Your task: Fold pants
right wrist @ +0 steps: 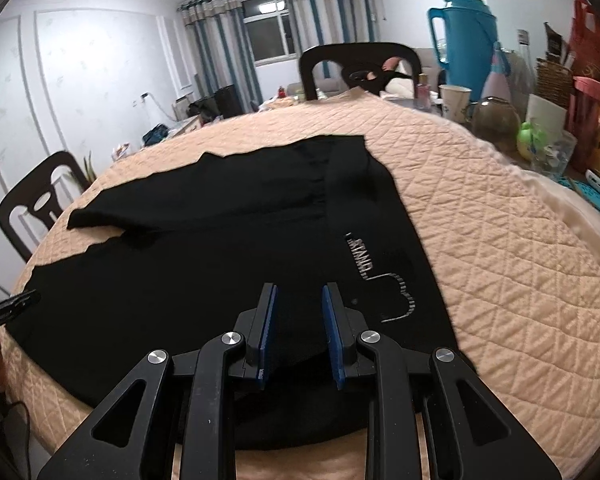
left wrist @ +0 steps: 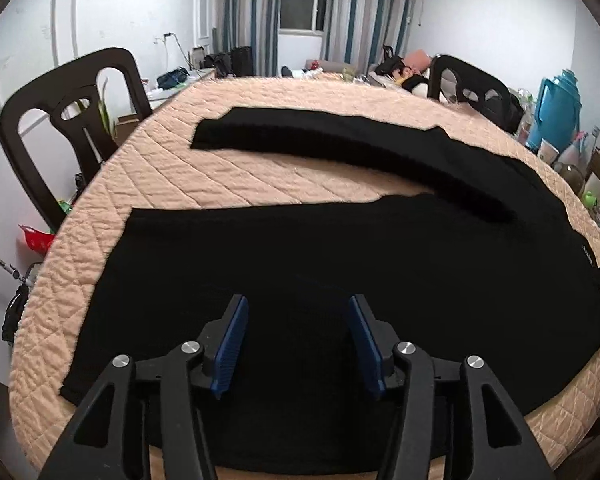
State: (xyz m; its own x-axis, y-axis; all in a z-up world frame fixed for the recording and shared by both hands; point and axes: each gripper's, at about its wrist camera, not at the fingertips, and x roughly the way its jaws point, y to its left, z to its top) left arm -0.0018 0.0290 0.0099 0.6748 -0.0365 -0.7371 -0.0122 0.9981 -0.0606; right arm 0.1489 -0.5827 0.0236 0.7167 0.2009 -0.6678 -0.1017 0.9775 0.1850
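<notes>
Black pants (left wrist: 340,272) lie spread flat on a round table under a peach quilted cover (left wrist: 228,176). One leg (left wrist: 320,136) stretches across the far side, the other lies close to me. My left gripper (left wrist: 298,312) hovers over the near leg with its blue pads well apart and nothing between them. In the right wrist view the waist end of the pants (right wrist: 260,208) carries a silver logo (right wrist: 364,260). My right gripper (right wrist: 299,300) sits just left of that logo, its pads a narrow gap apart above the cloth, with no fold pinched that I can see.
Dark chairs stand at the table's left (left wrist: 60,120) and far side (right wrist: 360,64). A blue thermos jug (right wrist: 464,44), a cup (right wrist: 454,100), a glass bowl (right wrist: 496,120) and other clutter crowd the table's right edge. The tip of the other gripper (right wrist: 16,304) pokes in at left.
</notes>
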